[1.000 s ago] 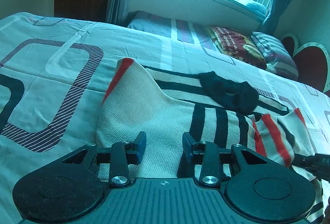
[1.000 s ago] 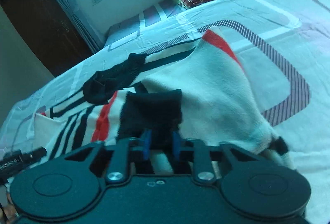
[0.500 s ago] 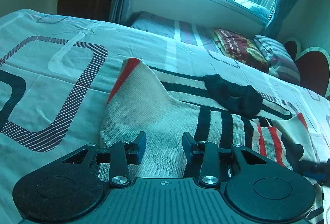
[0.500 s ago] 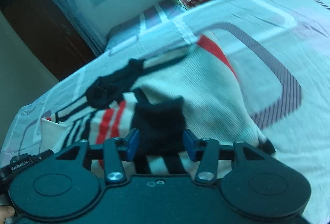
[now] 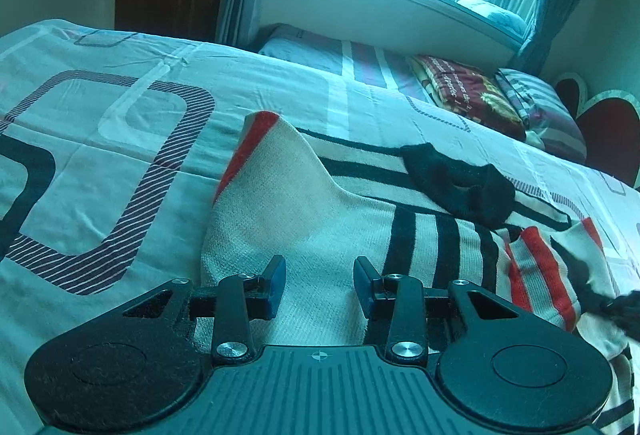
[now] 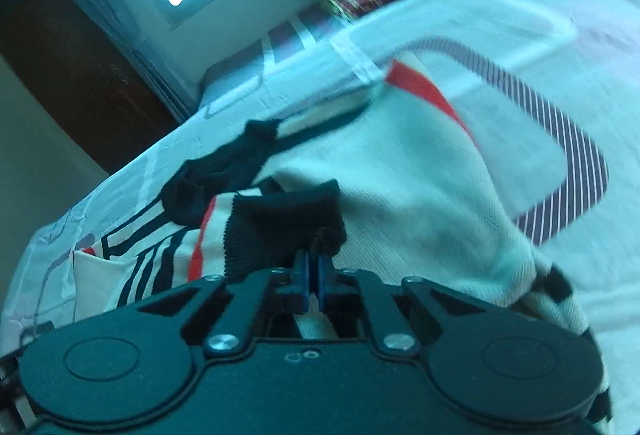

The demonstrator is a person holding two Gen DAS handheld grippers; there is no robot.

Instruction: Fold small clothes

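The right tongs pinch the black cuff of the striped sweater spread on the bed, probably to fold it, while the left tongs hover wide over its cream panel.

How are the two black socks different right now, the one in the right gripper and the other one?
The near black sock is pinched in the right gripper, jaws shut on its edge; the far black sock lies loose, untouched. The near one looks flatter, the far one crumpled. Both rest on the striped sweater.
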